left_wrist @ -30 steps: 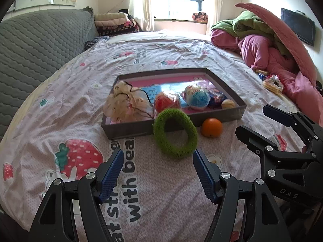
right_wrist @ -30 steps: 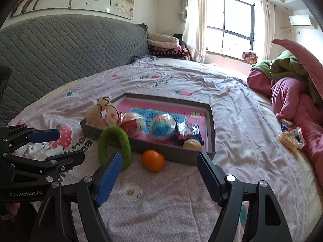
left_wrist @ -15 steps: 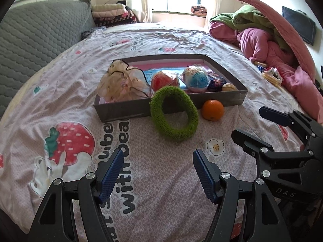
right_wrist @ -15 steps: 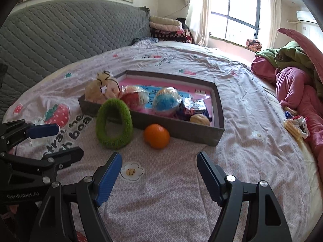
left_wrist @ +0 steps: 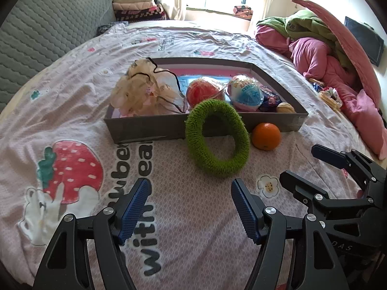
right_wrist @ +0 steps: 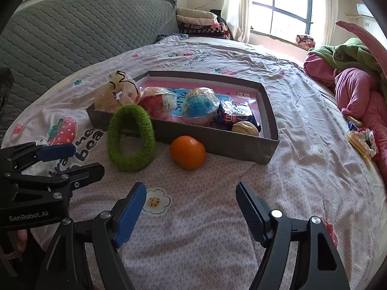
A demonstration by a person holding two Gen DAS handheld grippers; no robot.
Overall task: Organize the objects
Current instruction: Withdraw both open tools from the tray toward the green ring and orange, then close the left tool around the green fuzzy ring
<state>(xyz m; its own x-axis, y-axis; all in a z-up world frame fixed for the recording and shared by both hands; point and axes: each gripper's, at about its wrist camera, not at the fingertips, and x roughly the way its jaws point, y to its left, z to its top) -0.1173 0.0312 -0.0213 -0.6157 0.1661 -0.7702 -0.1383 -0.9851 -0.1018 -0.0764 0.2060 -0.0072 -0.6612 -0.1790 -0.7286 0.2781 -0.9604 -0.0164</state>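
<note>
Grippers, left (left_wrist: 188, 207) and right (right_wrist: 191, 210), are held wide open and empty before ring (left_wrist: 217, 137) and orange (right_wrist: 188, 152), propped unsorted against the tray's (right_wrist: 217, 142) near edge.

Left gripper (left_wrist: 189, 205) low over the bed (left_wrist: 72, 101), jaws wide apart, nothing between them. Just ahead, a fuzzy green ring (left_wrist: 217, 138) leaning on the gray box (left_wrist: 145, 130). An orange (left_wrist: 266, 136) beside the ring, near the box wall. Balls and a cream bow inside the box. Right gripper (left_wrist: 314, 166) at the right edge, jaws apart.
</note>
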